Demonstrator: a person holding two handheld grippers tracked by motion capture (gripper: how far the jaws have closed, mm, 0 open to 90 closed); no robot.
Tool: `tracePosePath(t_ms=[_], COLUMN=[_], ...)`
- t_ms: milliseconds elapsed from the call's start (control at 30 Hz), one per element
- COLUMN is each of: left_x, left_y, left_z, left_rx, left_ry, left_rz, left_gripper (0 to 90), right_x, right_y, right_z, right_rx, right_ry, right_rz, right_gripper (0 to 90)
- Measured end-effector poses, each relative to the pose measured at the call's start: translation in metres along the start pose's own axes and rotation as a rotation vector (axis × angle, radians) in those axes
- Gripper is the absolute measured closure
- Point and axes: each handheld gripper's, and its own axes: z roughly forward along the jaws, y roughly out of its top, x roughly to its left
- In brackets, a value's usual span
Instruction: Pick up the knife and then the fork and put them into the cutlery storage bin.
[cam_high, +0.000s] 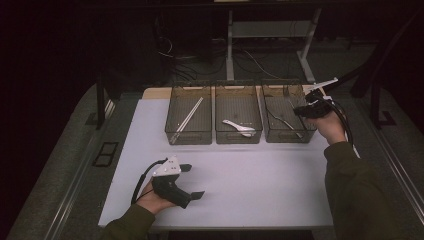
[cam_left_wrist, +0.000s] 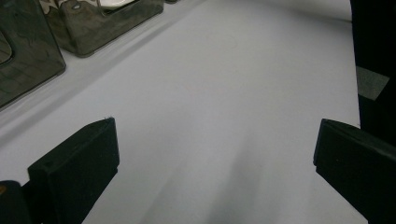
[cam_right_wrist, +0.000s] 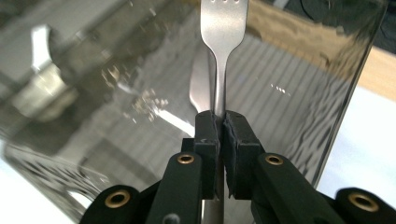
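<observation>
White sheeting covers the table (cam_high: 240, 180), with three dark bins in a row at its far side. One bin holds chopsticks (cam_high: 187, 119), the middle one a white spoon (cam_high: 240, 128). At the right bin (cam_high: 287, 136), the right gripper (cam_right_wrist: 221, 122) pinches a metal fork (cam_right_wrist: 222, 28) by its neck, jaws pressed on it, the fork's head raised above the bin's floor. Another utensil (cam_high: 285, 121) lies in that bin. Near the table's front edge the left gripper (cam_high: 192, 181) rests low, jaws spread wide over bare sheet.
</observation>
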Motion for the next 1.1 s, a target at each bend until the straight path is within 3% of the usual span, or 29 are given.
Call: tracePosePath(t_ms=[233, 367, 533, 733, 1100], left_x=[0.0, 0.0, 0.0, 0.001, 0.003], left_y=[0.0, 0.0, 0.0, 0.0, 0.0], left_z=[0.0, 0.0, 0.0, 0.0, -0.001], left_rx=[0.002, 0.0, 0.0, -0.001, -0.003], left_ry=[-0.002, -0.002, 0.0, 0.005, 0.016], left_rz=[0.002, 0.0, 0.001, 0.0, -0.005], left_gripper=[0.0, 0.0, 0.0, 0.0, 0.0], right_x=[0.002, 0.005, 0.008, 0.012, 0.029], right_y=[-0.008, -0.007, -0.005, -0.007, -0.027], right_z=[0.012, 0.012, 0.005, -0.012, -0.044], right_rx=[0.078, 0.071, 0.028, -0.061, -0.205], right_ry=[-0.003, 0.003, 0.033, 0.094, 0.162], right_rz=[-0.015, -0.022, -0.003, 0.025, 0.011], right_gripper=[82.0, 77.1, 67.1, 54.5, 39.8])
